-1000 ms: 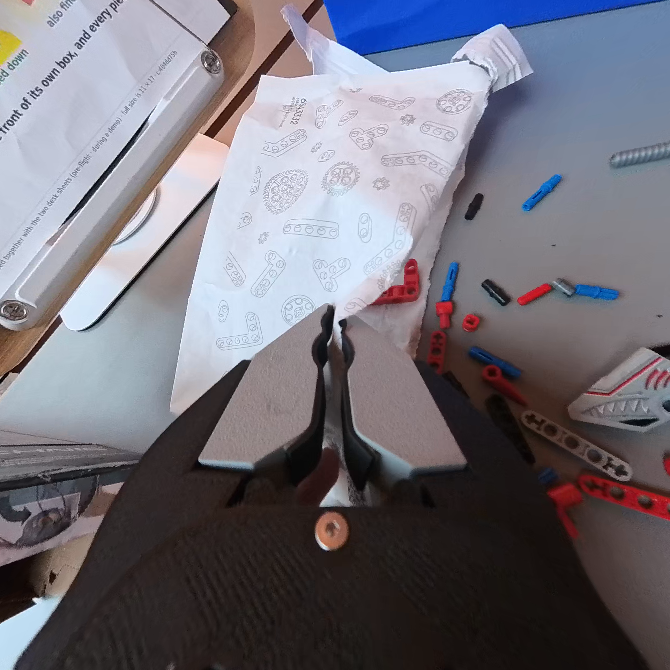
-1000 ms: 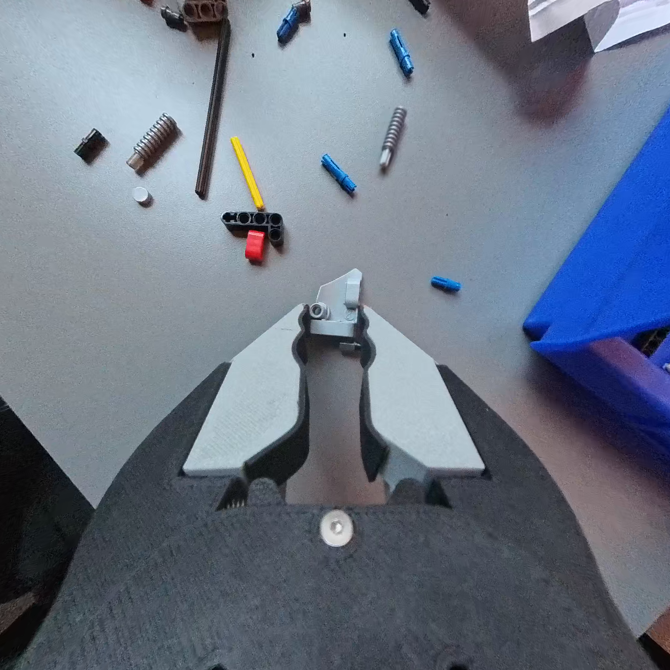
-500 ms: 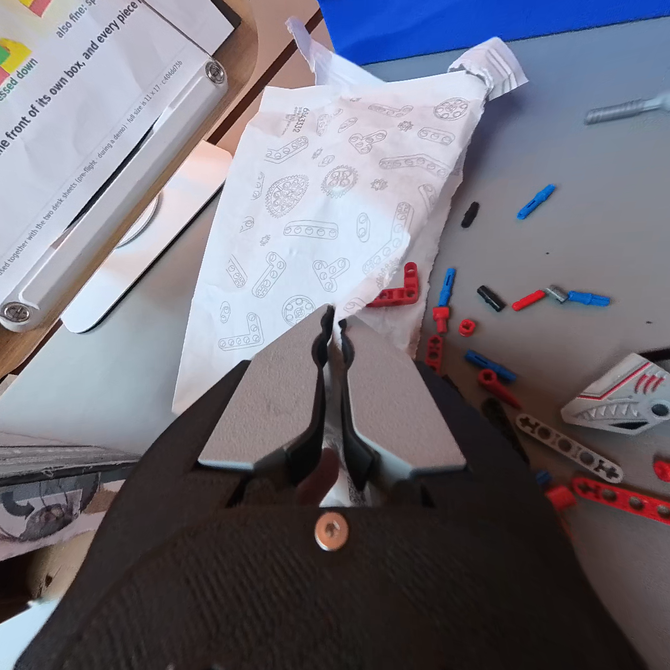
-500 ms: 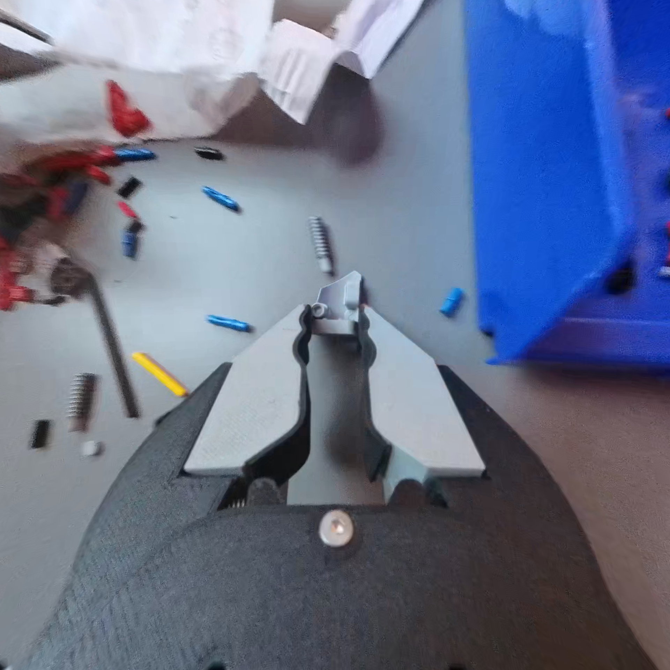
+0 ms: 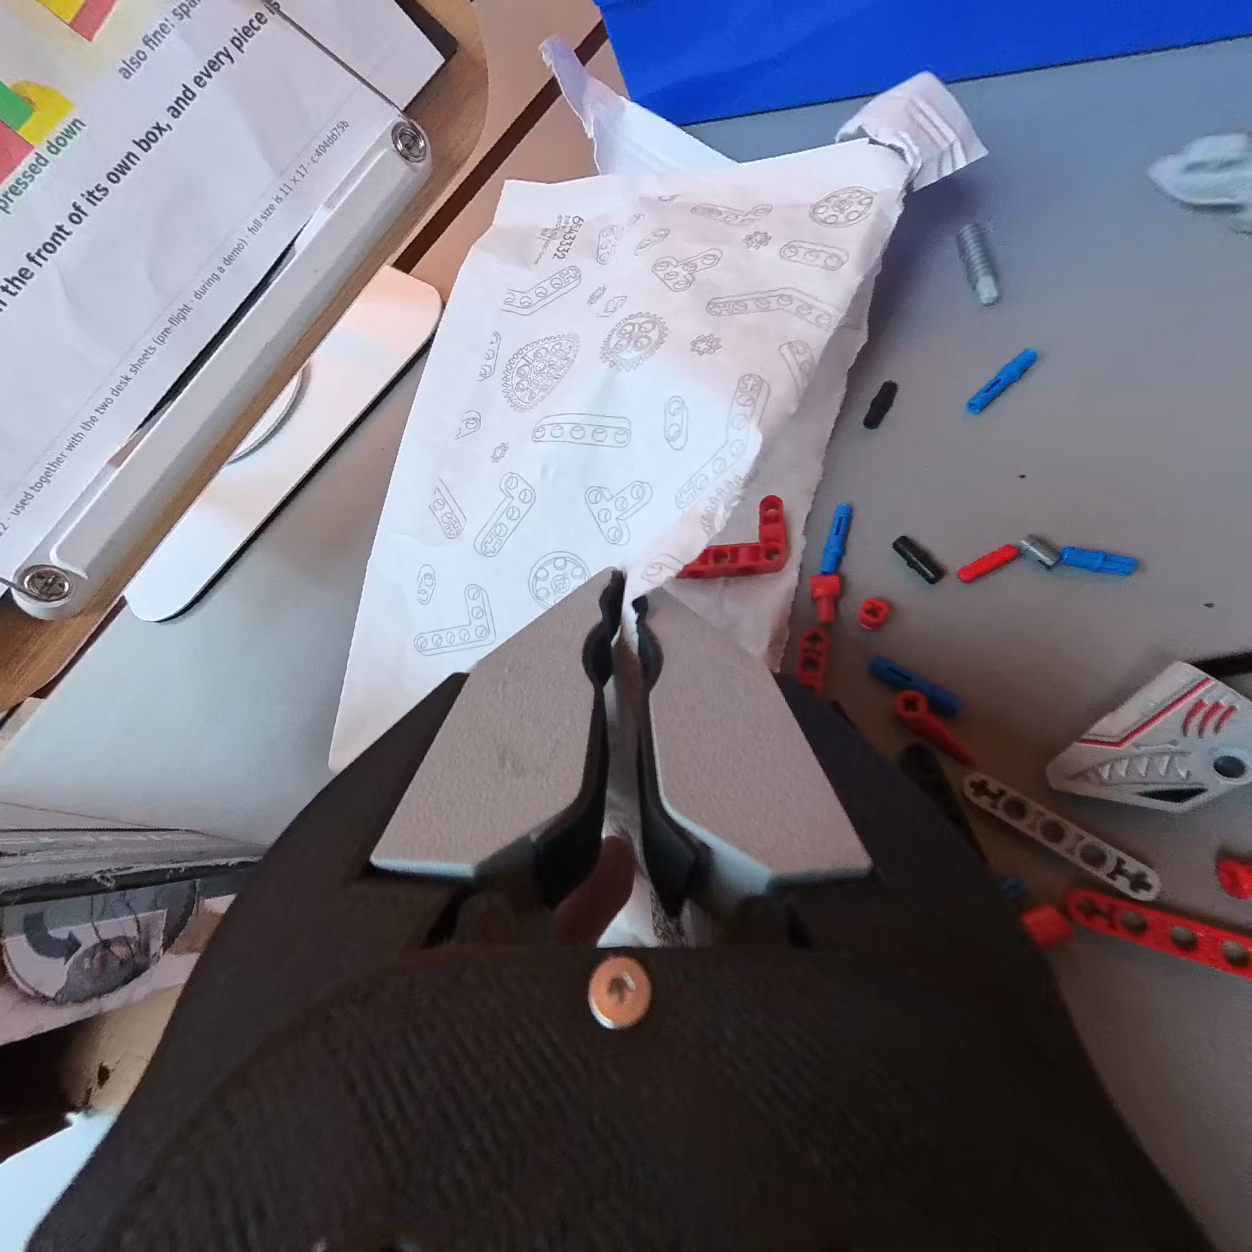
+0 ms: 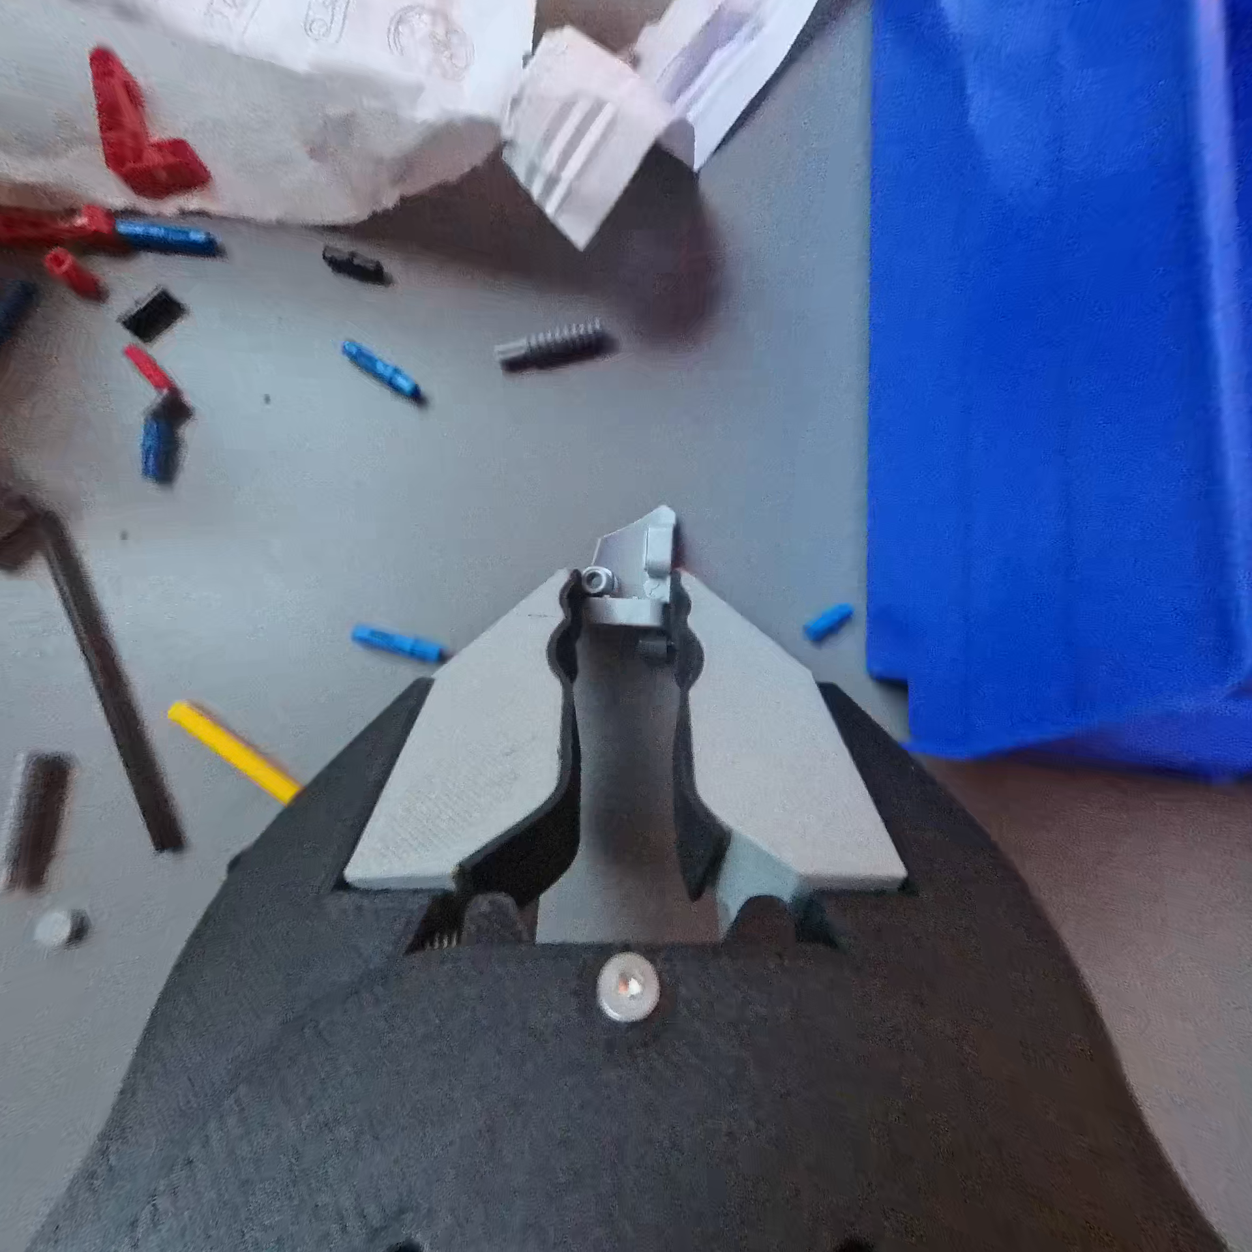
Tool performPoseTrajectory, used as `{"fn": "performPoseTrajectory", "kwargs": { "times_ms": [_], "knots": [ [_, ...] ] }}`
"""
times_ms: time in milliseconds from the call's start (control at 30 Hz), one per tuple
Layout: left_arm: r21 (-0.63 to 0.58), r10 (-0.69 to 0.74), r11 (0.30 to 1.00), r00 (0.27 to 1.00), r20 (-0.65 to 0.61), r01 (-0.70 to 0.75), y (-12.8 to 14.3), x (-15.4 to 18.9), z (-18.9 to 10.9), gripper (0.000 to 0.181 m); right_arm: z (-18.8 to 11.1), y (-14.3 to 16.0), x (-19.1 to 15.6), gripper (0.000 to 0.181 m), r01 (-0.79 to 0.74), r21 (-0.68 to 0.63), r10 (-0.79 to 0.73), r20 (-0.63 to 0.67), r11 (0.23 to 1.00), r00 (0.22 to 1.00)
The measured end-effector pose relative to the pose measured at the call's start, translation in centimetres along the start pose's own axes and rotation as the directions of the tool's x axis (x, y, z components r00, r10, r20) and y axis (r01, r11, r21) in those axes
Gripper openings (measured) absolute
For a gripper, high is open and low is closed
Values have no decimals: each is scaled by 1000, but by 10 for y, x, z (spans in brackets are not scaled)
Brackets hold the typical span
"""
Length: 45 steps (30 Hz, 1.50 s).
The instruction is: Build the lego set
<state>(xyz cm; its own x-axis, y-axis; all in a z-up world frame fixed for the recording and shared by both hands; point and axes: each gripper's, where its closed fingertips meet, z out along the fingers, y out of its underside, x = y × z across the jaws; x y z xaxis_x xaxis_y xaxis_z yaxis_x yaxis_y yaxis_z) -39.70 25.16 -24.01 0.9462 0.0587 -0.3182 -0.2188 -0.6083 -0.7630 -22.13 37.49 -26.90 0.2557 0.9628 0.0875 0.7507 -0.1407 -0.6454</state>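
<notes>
Two grippers working: left gripper (image 5: 627,596) is pinching the torn paper parts bag (image 5: 610,379) nearly closed, loose pins beside it; right gripper (image 6: 627,589) is clamping a grey panel piece (image 6: 637,572) above the table (image 6: 474,488). Advisable: keeping grip square, avoiding blue bin (image 6: 1057,339).
</notes>
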Motion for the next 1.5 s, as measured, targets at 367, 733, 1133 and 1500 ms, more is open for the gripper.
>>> {"fn": "performPoseTrajectory", "kwargs": {
  "times_ms": [367, 733, 1133, 1500],
  "knots": [
    [-43, 145, 989, 983, 109, -141, 2, -11, 6, 0, 44, -63, -66, 22, 100, 7, -99, 221, 995, 970],
    [-71, 201, 978, 974, 104, -194, -2, -10, 18, 0, 27, -42, -53, 23, 23, -71, -2, 276, 997, 961],
    [-56, 137, 990, 978, 156, -129, 1, -26, 13, 0, 22, -72, -86, 22, 81, 6, -77, 382, 997, 921],
    [-80, 156, 986, 983, 95, -149, 10, -12, 18, 0, 59, -102, -154, 22, 286, 118, -305, 524, 951, 795]
  ]
}}
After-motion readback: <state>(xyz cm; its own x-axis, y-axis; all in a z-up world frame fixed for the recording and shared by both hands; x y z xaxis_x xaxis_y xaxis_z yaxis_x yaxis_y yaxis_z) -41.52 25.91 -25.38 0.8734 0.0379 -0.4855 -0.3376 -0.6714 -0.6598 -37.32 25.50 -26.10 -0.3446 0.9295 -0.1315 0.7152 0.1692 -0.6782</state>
